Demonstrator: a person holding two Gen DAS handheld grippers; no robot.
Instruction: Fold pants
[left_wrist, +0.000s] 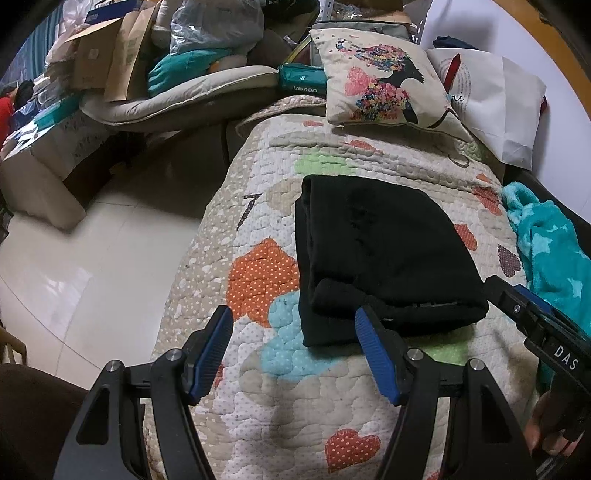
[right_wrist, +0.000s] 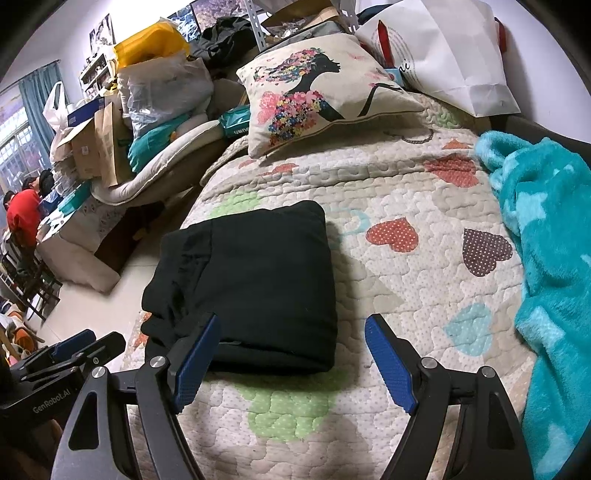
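Observation:
The black pants (left_wrist: 384, 251) lie folded into a thick rectangular bundle on the heart-patterned quilt (left_wrist: 266, 373); they also show in the right wrist view (right_wrist: 255, 284). My left gripper (left_wrist: 293, 325) is open and empty, just in front of the bundle's near left corner. My right gripper (right_wrist: 291, 332) is open and empty, at the bundle's near right corner. The right gripper's body (left_wrist: 546, 332) shows at the right of the left wrist view. The left gripper's body (right_wrist: 62, 358) shows at the lower left of the right wrist view.
A printed cushion (right_wrist: 317, 92) and a white paper bag (right_wrist: 450, 55) lie at the far end of the quilt. A teal fleece blanket (right_wrist: 550, 258) lies along the right side. The floor (left_wrist: 92, 251) drops off on the left. Boxes and bags (right_wrist: 147, 103) pile up beyond.

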